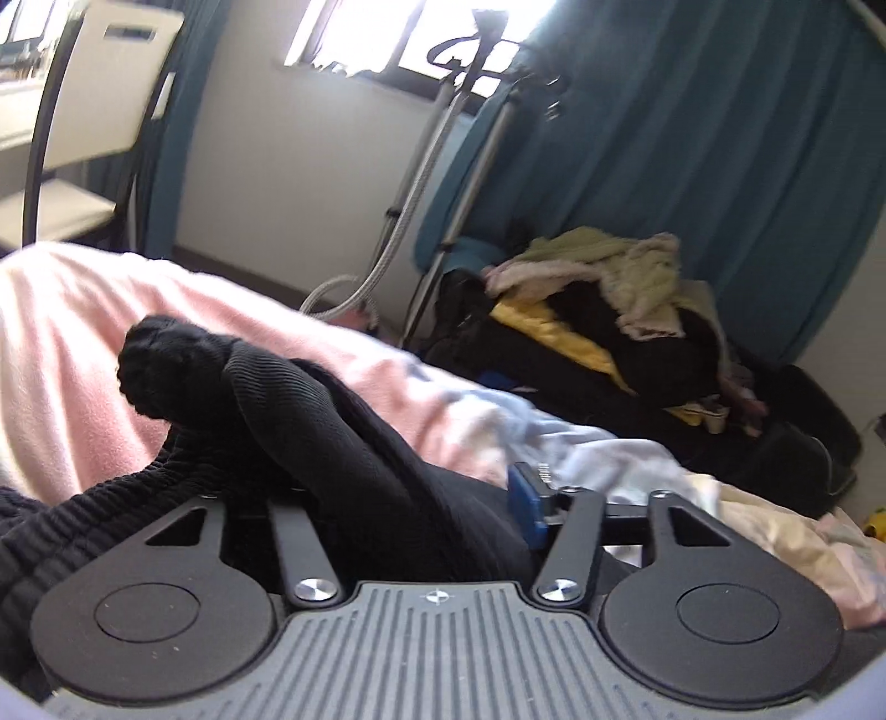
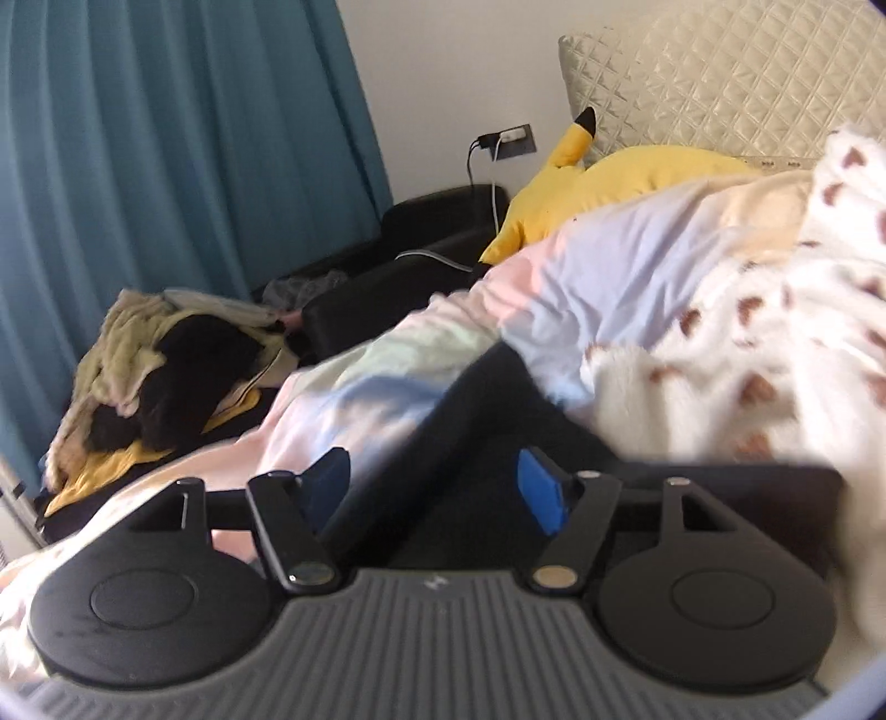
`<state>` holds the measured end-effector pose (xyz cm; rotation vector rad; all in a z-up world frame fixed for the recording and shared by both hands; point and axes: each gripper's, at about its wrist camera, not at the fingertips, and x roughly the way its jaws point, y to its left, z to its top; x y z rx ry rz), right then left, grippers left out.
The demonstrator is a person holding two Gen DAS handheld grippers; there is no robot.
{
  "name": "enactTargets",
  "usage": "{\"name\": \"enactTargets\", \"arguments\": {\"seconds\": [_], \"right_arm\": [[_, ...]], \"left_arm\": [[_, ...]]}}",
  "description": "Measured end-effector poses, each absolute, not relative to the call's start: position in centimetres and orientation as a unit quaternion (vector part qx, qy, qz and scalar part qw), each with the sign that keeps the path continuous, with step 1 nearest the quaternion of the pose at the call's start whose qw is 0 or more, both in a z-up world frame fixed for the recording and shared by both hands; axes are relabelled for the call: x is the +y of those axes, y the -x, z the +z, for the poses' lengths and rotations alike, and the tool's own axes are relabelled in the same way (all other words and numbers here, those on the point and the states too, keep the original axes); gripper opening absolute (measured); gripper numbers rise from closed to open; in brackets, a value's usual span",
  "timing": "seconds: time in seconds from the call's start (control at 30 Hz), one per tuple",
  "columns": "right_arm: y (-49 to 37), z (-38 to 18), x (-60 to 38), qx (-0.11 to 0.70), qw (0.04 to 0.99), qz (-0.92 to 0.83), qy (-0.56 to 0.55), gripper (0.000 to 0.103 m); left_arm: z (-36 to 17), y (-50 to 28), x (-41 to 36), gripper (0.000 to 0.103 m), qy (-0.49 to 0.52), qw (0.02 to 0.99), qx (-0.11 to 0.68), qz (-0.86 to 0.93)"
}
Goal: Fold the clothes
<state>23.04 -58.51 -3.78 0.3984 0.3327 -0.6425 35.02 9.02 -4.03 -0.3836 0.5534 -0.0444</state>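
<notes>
Left wrist view, item count:
- One black ribbed garment [image 1: 310, 432], lying from 9 o'clock to centre.
- One pink blanket [image 1: 72, 343] at 9 o'clock.
- One heap of mixed clothes [image 1: 614, 321] at 3 o'clock; the number of pieces in it cannot be told.
- One chair [image 1: 105, 111] at 11 o'clock.
- One window [image 1: 410, 33] at 12 o'clock.

Right wrist view, item count:
- One yellow plush toy [image 2: 598, 183] at 1 o'clock.
- One quilted headboard [image 2: 720, 77] at 1 o'clock.
- One wall socket [image 2: 512, 141] at 12 o'clock, with two plugs in it.
- One white fleece with brown marks [image 2: 775, 343] at 3 o'clock.
- One teal curtain [image 2: 166, 138] at 10 o'clock.
</notes>
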Motion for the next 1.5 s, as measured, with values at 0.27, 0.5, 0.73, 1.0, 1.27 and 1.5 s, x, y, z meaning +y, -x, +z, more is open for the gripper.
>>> {"name": "enactTargets", "arguments": {"seconds": [0.27,0.5,0.73,1.0,1.27,1.5], "right_arm": [[-14.6,-4.0,-50.3,0.119,0.913,-0.247,-0.303,0.072],[-9.4,-5.1,-52.9,0.080,0.869,-0.191,-0.449,0.073],[-6.7,-9.0,-57.8,0.044,0.808,-0.194,-0.555,0.073],[-7.1,-12.9,-61.3,0.009,0.785,-0.169,-0.596,0.072],[-11.3,-11.6,-59.8,0.042,0.818,-0.215,-0.531,0.067],[-13.2,-10.9,-58.5,0.078,0.824,-0.252,-0.501,0.062]], "left_arm": [[-1.8,-24.1,4.6,0.084,0.138,0.961,0.221,-0.093],[-2.3,-17.3,1.5,0.088,0.126,0.949,0.244,-0.155],[-5.0,-17.0,-0.9,0.088,0.124,0.934,0.291,-0.164],[-6.9,-17.3,-2.8,0.088,0.120,0.940,0.271,-0.170],[-7.9,-18.7,-5.0,0.088,0.113,0.941,0.265,-0.175],[-7.6,-18.5,-5.3,0.088,0.106,0.941,0.262,-0.188]]}}
